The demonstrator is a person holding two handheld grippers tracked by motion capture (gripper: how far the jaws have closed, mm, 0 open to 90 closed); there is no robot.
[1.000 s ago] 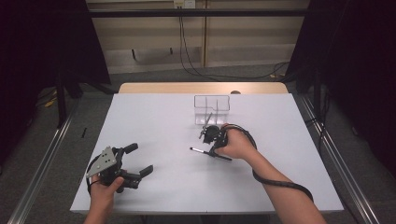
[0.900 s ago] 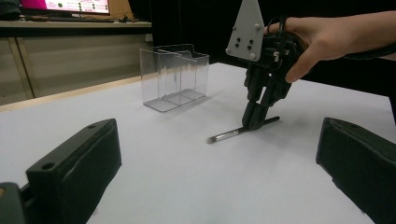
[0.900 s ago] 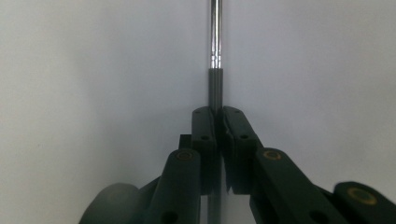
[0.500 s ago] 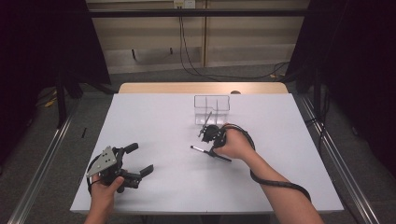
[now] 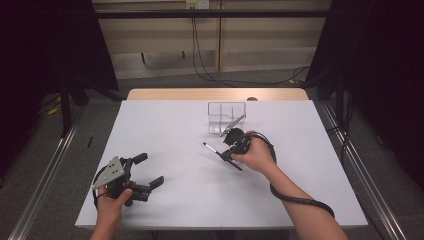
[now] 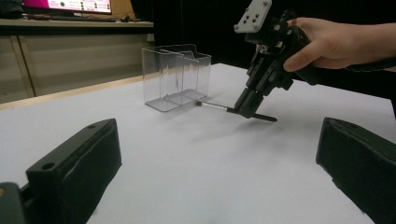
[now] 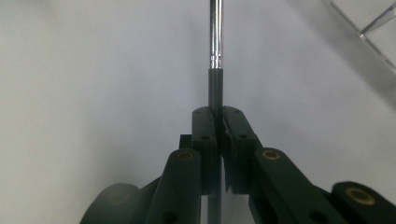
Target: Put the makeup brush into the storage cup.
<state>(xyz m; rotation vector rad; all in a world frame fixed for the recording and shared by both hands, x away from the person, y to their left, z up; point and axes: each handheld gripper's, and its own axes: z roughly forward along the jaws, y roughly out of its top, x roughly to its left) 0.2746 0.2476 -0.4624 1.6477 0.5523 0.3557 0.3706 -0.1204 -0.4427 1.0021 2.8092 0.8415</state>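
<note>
the brush (image 5: 221, 152) lies low over the white table (image 5: 165, 125), just in front of the clear organizer (image 5: 226, 117), pinched at its dark handle by the right gripper (image 5: 229, 153), whose jaws are clamped tight on it. its long axis runs across the table, bristle tip toward the left and slightly away, handle end back toward the person. the left gripper (image 5: 150, 172) rests near the table's front left, jaws spread wide, holding nothing.
</note>
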